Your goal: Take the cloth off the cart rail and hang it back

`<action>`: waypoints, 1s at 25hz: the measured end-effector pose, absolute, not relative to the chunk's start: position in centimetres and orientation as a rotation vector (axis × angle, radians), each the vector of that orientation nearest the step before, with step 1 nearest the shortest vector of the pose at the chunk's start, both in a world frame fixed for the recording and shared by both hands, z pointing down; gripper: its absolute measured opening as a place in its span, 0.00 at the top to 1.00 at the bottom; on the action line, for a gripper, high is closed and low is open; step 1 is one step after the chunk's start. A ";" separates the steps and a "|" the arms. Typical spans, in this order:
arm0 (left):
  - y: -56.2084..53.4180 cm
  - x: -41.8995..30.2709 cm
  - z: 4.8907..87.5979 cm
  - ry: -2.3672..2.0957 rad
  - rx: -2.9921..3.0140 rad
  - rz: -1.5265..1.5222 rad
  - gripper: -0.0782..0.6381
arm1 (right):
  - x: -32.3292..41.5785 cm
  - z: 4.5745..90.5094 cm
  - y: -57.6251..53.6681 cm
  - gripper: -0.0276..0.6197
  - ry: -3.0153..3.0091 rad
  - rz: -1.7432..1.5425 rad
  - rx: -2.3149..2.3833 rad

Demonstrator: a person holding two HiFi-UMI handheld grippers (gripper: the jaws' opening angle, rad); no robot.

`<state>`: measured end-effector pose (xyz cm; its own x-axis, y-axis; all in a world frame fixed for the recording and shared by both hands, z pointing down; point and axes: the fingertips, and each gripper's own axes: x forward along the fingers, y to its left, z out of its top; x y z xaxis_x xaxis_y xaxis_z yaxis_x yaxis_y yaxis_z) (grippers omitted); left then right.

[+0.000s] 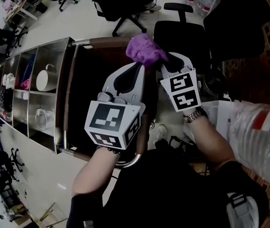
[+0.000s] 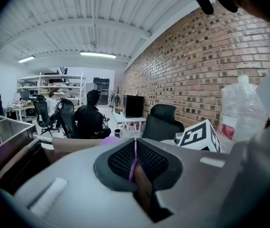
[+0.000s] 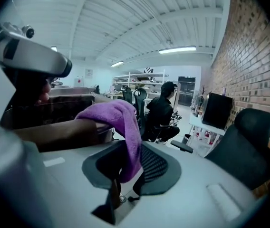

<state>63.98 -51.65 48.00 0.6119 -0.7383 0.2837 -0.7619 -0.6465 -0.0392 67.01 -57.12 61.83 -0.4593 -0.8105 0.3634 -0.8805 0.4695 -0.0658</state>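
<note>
The fuzzy purple cloth (image 1: 146, 50) lies bunched on the brown padded rail (image 1: 107, 42) at the steel cart's (image 1: 64, 103) far end, and since the left gripper (image 2: 135, 151) pinches only a thin edge of it and the right gripper's (image 3: 128, 160) jaws stand apart around a hanging fold, lifting now risks it slipping free.

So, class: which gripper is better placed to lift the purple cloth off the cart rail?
Probably left. The left gripper is shut on a thin edge of the purple cloth; on the right gripper the jaws stand apart, cloth hanging between them.
</note>
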 end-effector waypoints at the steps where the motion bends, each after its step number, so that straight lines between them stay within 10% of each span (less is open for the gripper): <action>1: -51.8 63.9 48.2 -1.281 2.741 0.422 0.90 | 67.1 61.6 -57.2 0.88 -2.443 0.343 1.460; 25: -39.2 57.9 39.6 -1.279 2.850 0.229 0.90 | 64.0 42.3 -42.5 0.94 -2.575 -0.081 1.716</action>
